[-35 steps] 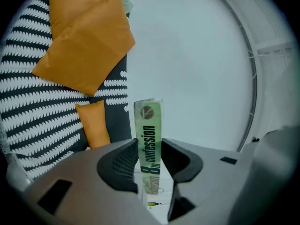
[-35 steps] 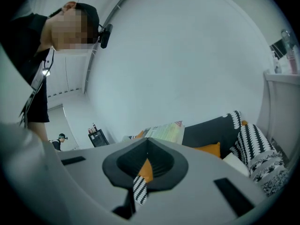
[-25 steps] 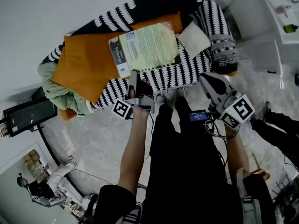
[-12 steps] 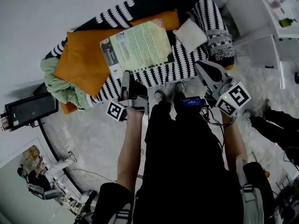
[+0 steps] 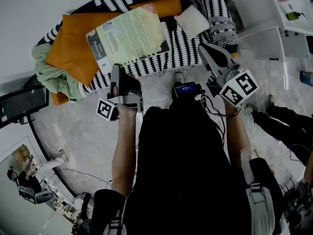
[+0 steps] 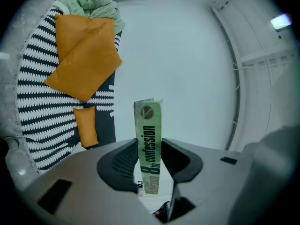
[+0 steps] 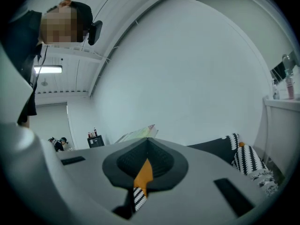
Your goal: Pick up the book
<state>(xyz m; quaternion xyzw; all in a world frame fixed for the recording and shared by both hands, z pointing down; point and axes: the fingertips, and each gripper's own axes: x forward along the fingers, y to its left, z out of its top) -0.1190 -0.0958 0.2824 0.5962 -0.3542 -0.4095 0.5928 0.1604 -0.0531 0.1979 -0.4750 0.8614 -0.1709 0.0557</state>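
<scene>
**Book is up, held by the left gripper**

The book [image 5: 128, 35] is in the left gripper [image 5: 116, 72]. The two jaws squeeze it from both sides, right at the near end of its spine. In the left gripper view the green spine stands between the dark pads and runs straight away from them. I think the book is off the sofa [image 5: 181, 45] now, as there is only white wall behind it in that view.

From above, the book hangs over the front part of the sofa, in front of the orange cushion [image 5: 73, 45]. Its cover faces up. The spine points from the gripper toward the back of the sofa. The long side of the cover goes across, along the sofa's front edge and toward the right gripper's side.

So the left gripper has only one corner. Most of the book sticks out sideways with nothing under it. I think it could sag or twist in the jaws if it is swung fast.

The right gripper [image 5: 205, 50] holds nothing. Its jaws are pressed together, and only a thin slit shows a bit of orange and stripes far behind. It points at the sofa's front edge, near the book's free end but not touching it.

To me the pick-up looks almost done. The next move needs the book kept flat and lifted slowly away from the sofa.
</scene>
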